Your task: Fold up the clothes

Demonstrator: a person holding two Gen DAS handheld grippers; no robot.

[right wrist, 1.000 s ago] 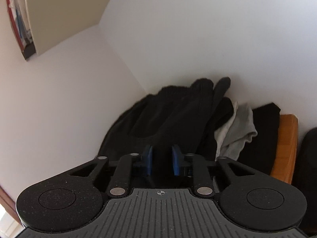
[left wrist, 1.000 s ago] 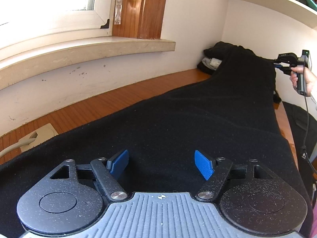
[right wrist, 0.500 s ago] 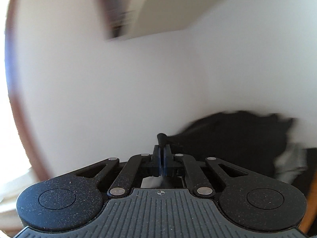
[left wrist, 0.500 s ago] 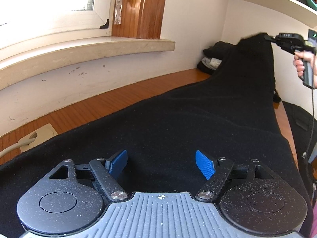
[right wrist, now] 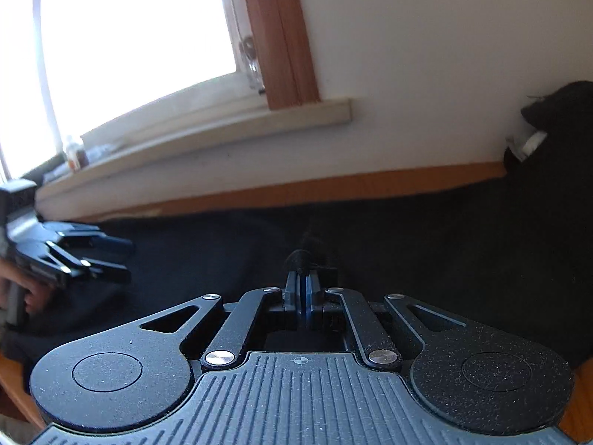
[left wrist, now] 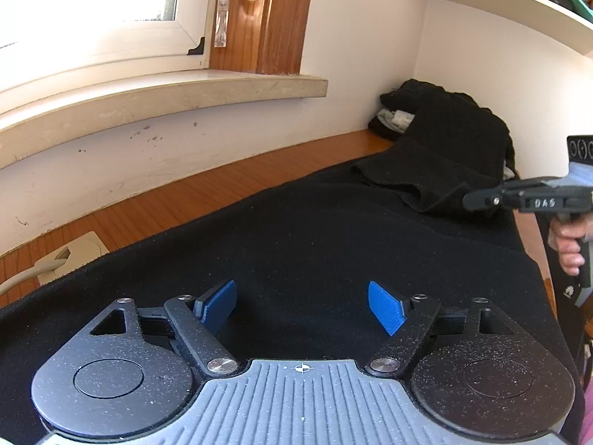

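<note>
The right tool is pinched on a fold of the black fleece garment. The left tool is held spread above that garment, which is laid on the wooden desk.

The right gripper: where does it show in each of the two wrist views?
Left wrist view: right gripper at the right edge, pinching the black garment.
Right wrist view: its own, bottom centre, shut on the cloth.
Shared landmark: the window sill.
</note>
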